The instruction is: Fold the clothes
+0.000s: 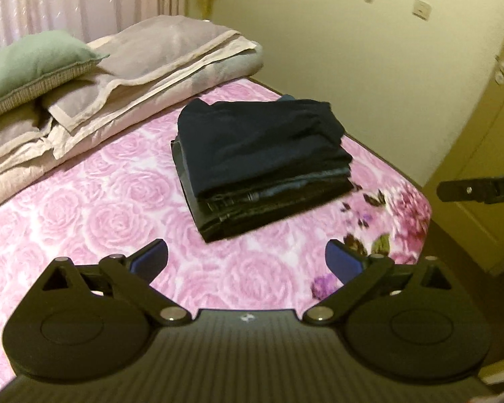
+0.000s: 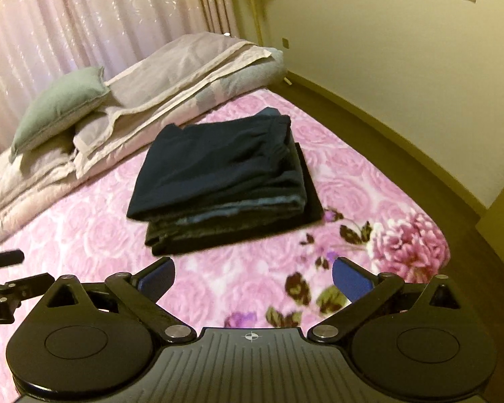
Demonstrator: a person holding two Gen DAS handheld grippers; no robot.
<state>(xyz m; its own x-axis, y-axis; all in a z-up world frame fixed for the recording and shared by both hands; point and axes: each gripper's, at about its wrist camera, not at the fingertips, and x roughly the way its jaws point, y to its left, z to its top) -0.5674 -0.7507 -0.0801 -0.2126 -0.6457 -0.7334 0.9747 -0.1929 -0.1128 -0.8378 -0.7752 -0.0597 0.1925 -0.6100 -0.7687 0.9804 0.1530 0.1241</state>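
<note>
Dark folded stack [image 1: 262,164] beyond left hand-held gripper [image 1: 247,262].

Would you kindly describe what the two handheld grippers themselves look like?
Both the left gripper and right gripper are matte black, with round pivot discs, silver screws, linkage arms, blue pads, a ribbed body and a small crosshair mark. No cables or sleeves show.

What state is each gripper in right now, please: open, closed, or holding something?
Left gripper: open, holding nothing, short of the stack of folded dark clothes.
Right gripper: open, holding nothing, also short of the stack.
</note>
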